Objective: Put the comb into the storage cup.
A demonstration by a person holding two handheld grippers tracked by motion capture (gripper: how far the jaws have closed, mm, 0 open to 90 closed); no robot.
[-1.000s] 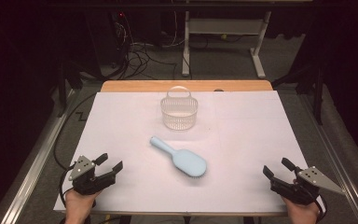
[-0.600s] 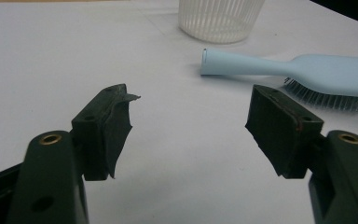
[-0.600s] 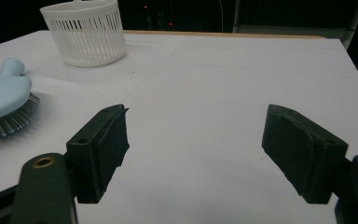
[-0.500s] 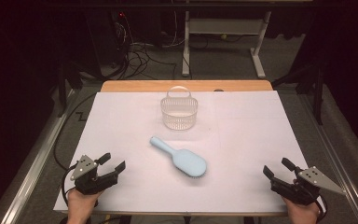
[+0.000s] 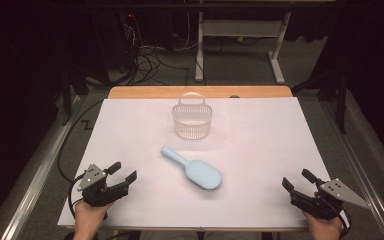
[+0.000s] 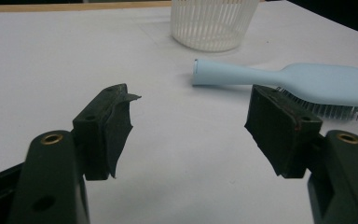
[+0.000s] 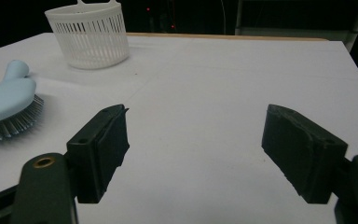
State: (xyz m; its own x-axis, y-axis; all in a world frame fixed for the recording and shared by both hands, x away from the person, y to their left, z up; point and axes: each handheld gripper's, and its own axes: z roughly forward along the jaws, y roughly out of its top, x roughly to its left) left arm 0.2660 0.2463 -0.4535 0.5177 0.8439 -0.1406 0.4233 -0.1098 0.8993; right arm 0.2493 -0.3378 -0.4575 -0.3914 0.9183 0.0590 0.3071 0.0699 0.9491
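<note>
The hairbrush (image 7: 7, 105) runs off the right gripper view's left edge — its bristles face down, mostly hidden.

A white-covered surface (image 5: 260, 135) with a wooden far edge stands on grey floor (image 5: 240, 70) in a dark room, tangled cables (image 5: 147, 57) and a white desk frame (image 5: 240, 42) behind it.

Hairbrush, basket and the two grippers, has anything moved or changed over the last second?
Nothing visibly changed. The hairbrush lies bristles down in front of the basket, and the left gripper and right gripper rest open at the near corners, holding nothing.
</note>
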